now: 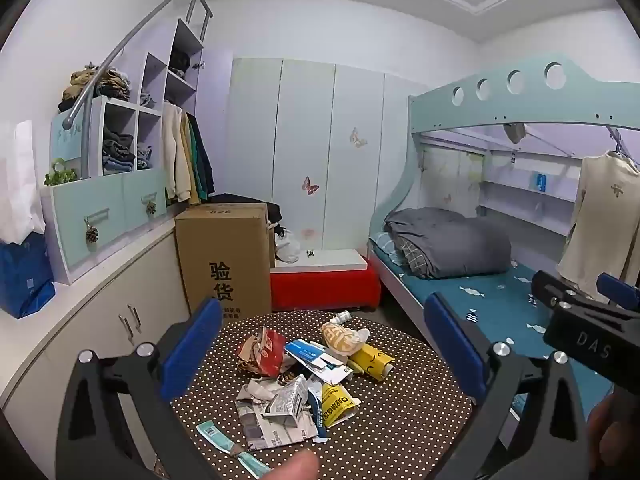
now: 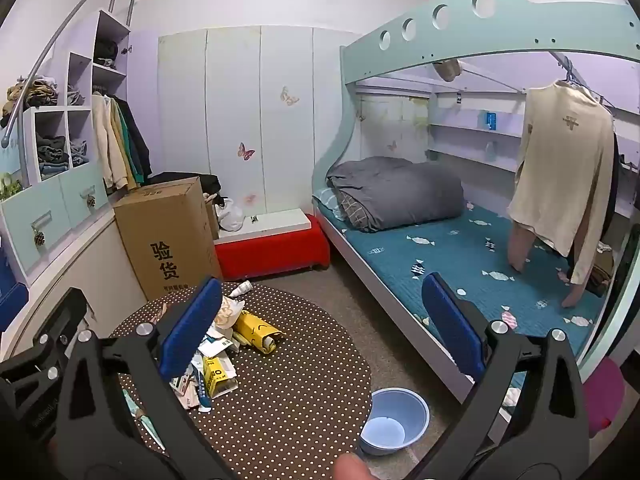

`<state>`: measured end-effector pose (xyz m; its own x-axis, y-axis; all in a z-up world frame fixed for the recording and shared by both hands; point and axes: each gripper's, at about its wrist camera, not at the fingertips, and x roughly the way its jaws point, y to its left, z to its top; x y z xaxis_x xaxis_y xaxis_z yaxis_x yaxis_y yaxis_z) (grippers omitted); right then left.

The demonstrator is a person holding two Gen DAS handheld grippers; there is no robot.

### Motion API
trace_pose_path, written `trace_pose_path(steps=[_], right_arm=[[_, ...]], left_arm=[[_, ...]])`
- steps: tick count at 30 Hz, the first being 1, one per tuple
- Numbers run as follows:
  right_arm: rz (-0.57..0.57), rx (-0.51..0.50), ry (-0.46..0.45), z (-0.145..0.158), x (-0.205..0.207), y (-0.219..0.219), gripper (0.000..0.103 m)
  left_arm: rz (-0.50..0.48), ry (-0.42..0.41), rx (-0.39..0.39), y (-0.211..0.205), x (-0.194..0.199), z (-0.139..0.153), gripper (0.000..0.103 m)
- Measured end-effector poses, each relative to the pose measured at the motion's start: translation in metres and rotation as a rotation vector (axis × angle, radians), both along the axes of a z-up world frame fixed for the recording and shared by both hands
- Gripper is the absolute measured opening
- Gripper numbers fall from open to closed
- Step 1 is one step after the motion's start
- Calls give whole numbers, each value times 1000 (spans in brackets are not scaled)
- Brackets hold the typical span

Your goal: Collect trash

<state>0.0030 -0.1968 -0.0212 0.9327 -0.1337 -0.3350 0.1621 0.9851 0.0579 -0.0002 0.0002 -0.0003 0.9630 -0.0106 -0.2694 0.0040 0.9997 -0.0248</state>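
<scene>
1. Both jaws gape wide and empty: left gripper (image 1: pixel 322 344) above the trash pile (image 1: pixel 304 380), right gripper (image 2: pixel 320 328) off to its side.
2. The pile sits mid-table on the dotted brown tablecloth (image 1: pixel 400 432).
3. Risk: thin, crumpled wrappers and flattened cartons could slip the pads or scatter off the round edge.
4. The blue plastic basin (image 2: pixel 394 420) waits on the floor below.
</scene>
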Motion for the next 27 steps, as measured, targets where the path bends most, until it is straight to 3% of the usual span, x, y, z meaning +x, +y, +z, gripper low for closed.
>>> trace_pose_path(steps=[27], right_arm=[[3,10,3,-4,7,-3,98]], left_arm=[[5,25,-2,-4,4,-10,99]])
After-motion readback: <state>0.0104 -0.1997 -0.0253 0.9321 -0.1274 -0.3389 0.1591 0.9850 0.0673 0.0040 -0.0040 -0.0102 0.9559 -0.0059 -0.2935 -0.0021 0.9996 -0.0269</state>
